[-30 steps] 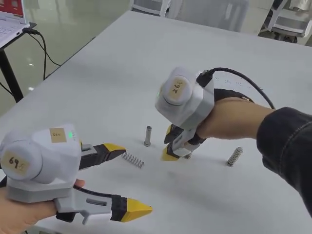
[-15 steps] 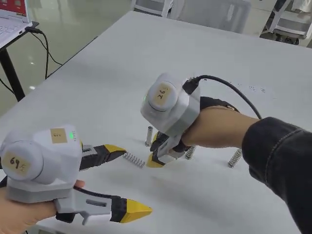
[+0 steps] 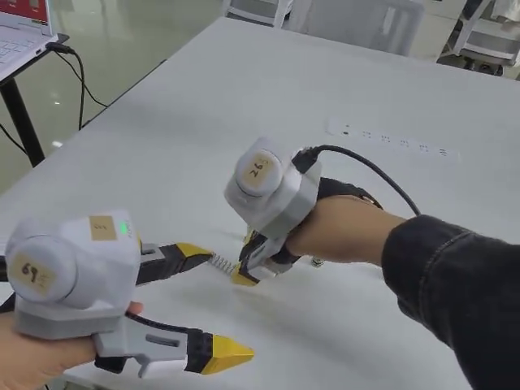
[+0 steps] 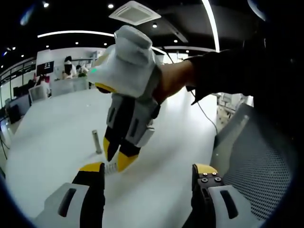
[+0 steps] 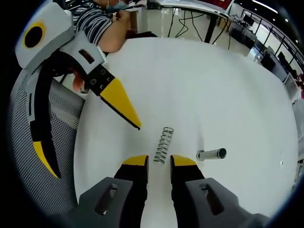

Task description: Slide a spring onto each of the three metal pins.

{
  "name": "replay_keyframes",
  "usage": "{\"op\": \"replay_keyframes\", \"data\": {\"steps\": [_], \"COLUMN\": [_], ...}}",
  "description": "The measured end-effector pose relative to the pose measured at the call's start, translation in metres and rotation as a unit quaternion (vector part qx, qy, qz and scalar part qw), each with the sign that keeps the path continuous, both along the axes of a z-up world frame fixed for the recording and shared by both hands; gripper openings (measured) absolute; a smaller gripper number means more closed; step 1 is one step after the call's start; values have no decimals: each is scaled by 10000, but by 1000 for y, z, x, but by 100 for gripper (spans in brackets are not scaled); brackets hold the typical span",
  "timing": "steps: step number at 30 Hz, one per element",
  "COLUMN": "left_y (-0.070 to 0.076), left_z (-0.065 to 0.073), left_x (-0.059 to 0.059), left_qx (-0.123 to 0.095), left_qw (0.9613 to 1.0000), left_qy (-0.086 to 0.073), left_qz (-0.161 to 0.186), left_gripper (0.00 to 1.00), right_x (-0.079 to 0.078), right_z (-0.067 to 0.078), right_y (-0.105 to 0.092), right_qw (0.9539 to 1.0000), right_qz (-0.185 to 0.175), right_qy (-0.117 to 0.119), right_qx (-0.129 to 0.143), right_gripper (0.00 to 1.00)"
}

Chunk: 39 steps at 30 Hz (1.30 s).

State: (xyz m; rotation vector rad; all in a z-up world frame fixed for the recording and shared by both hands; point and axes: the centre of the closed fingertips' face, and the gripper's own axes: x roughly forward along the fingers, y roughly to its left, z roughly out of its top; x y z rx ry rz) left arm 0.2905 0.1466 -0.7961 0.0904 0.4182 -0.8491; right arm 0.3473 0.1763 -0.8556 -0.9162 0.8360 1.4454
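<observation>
A loose spring point(image 5: 164, 145) lies flat on the white table point(image 5: 228, 90). My right gripper point(image 5: 160, 161) is low over it, jaws open a narrow gap, and the spring's near end sits just between the yellow tips. In the head view the spring point(image 3: 221, 262) lies between the right gripper point(image 3: 244, 275) and the upper jaw of my left gripper point(image 3: 215, 301). The left gripper is open wide and holds nothing. A bare metal pin point(image 5: 211, 154) stands close behind the spring. In the left gripper view that pin point(image 4: 96, 141) is left of the right gripper point(image 4: 118, 154).
A black cable point(image 3: 366, 166) runs from the right gripper over the person's sleeve point(image 3: 455, 284). A power strip point(image 3: 390, 140) lies flat farther back on the table. Off the table's left edge stands a stand with a laptop point(image 3: 24, 28). Chairs point(image 3: 357, 20) line the far side.
My right gripper has moved left and down, from beside the pins to the loose spring. The arm now covers the springs that stood to the right. The left gripper has stayed in place.
</observation>
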Motion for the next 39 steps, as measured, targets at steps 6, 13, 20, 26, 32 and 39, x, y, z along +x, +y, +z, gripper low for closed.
{"op": "replay_keyframes", "data": {"steps": [6,13,20,26,32,39], "left_y": [1,3,2,1,0,1], "left_z": [0,-2,-3,-2,-2,2], "left_x": [0,0,1,1,1,0], "left_qx": [-10,-25,-26,-21,-7,33], "left_qw": [10000,10000,10000,10000,10000,10000], "left_qy": [-4,8,13,8,10,-31], "left_qz": [8,26,10,-14,-22,-19], "left_gripper": [70,70,70,70,70,69], "right_x": [-1,1,3,3,2,4], "right_z": [-4,-12,-12,-12,-12,-11], "right_y": [3,7,4,4,3,1], "right_qw": [10000,9999,9998,9997,9995,9995], "right_qz": [-21,-125,-186,-127,-108,-258], "right_qy": [-12,-38,-38,-147,-237,-150], "right_qx": [-16,-8,-92,-150,-162,-58], "right_gripper": [15,14,9,8,7,7]}}
